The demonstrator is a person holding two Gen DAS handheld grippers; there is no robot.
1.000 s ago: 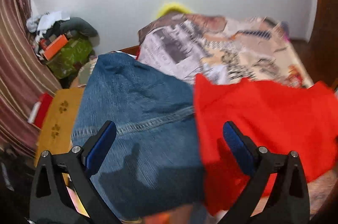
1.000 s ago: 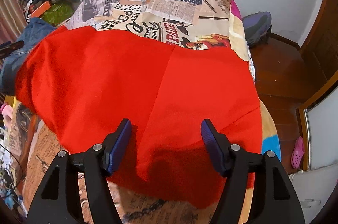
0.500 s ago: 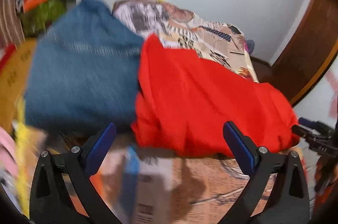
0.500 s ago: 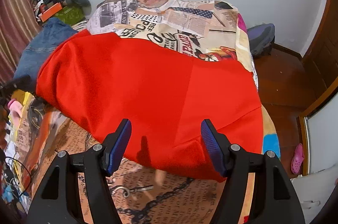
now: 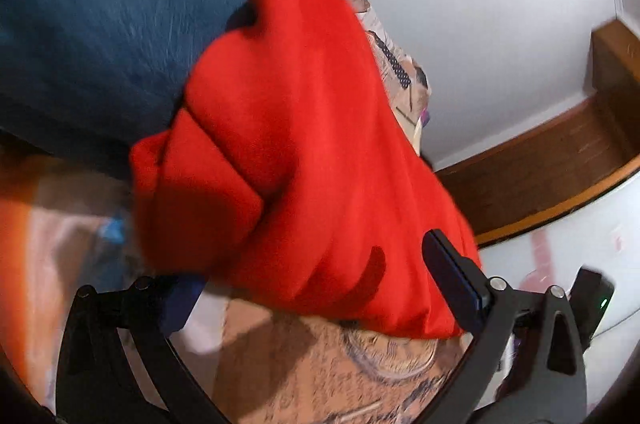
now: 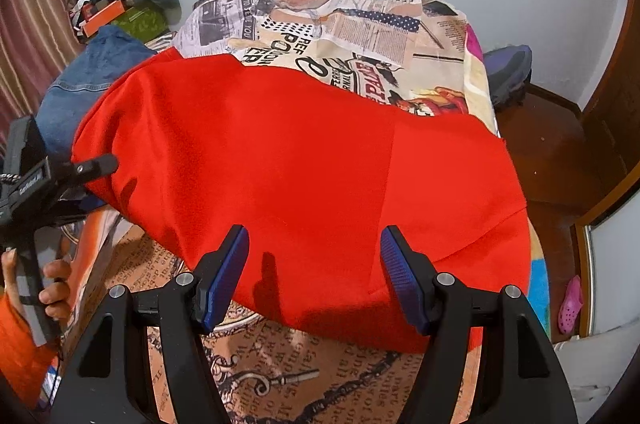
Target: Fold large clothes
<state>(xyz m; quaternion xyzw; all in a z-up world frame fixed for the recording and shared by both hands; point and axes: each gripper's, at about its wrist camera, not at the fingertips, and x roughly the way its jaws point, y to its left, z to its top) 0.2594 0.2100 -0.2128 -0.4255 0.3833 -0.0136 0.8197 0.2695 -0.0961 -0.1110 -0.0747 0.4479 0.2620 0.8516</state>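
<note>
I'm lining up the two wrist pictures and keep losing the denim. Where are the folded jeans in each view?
Left wrist: the folded jeans fill the upper left, blurred.
Right wrist: the jeans sit small at the left edge.
Shared landmark: the red garment, whose edge lies against the denim in both.

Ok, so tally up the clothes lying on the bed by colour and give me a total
Red: 1, the red garment spread across the bed.
Blue: 1, the denim garment at its left edge.
Total: 2 clothes.
</note>
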